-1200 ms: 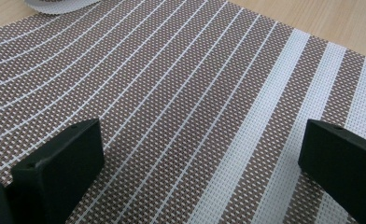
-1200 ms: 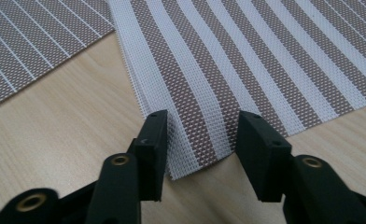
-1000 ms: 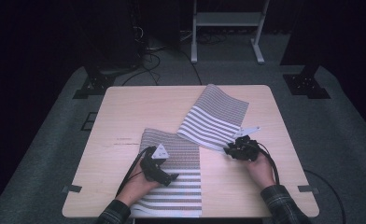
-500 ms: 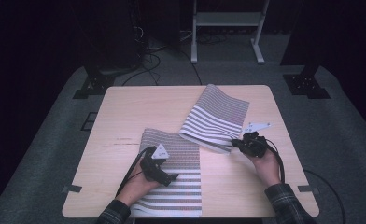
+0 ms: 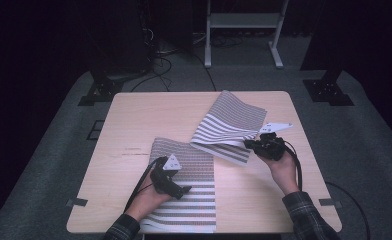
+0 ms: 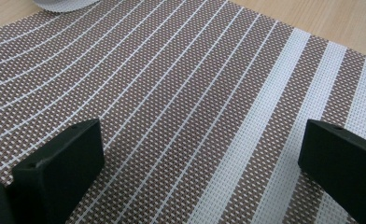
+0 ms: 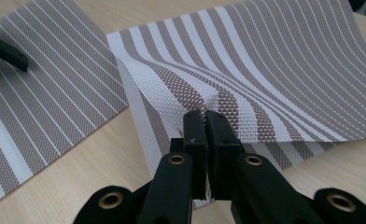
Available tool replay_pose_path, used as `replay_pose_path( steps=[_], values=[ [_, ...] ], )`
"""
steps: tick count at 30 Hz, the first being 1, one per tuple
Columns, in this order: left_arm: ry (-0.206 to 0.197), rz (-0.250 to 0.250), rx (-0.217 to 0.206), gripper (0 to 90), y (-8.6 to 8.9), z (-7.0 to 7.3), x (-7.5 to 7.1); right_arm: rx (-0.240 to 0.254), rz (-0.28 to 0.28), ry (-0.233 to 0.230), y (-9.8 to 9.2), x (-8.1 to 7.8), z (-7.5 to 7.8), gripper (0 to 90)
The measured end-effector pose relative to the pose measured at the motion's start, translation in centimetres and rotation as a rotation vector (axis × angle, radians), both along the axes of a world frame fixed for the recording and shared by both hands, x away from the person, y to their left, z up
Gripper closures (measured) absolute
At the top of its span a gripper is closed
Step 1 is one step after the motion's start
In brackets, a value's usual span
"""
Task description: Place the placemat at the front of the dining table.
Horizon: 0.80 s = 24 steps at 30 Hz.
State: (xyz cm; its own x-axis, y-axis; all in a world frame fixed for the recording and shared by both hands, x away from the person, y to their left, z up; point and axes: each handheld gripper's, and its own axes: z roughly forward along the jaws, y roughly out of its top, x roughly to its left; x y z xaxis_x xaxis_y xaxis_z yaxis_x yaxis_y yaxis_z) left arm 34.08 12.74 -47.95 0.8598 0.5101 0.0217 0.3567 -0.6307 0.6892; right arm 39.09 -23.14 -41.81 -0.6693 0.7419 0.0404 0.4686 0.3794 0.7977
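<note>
Right gripper view: striped woven placemat (image 7: 265,65), edge lifted.

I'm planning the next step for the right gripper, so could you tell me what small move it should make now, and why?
Probably keep lifting the pinched edge and carry it toward the near mat. The right gripper is shut on the far mat, whose near edge already curls up off the table. The left gripper, jaws open, rests on the near mat and seems to hold it flat.
</note>
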Motion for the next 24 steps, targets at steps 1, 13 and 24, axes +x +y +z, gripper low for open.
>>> replay_pose_path(
  steps=[1,13,24],
  values=[
    [0.0,-0.001,0.002,0.0,0.0,0.0,0.0,0.002,0.006,0.001,0.1,0.2,0.1,87.4],
    [0.002,0.002,0.002,0.0,0.0,0.0,0.0,0.028,0.034,-0.03,2.1,1.4,1.5,87.6],
    [0.002,0.003,-0.001,0.0,0.0,0.0,0.0,0.041,0.074,-0.06,4.9,2.9,2.9,87.7]
  ],
)
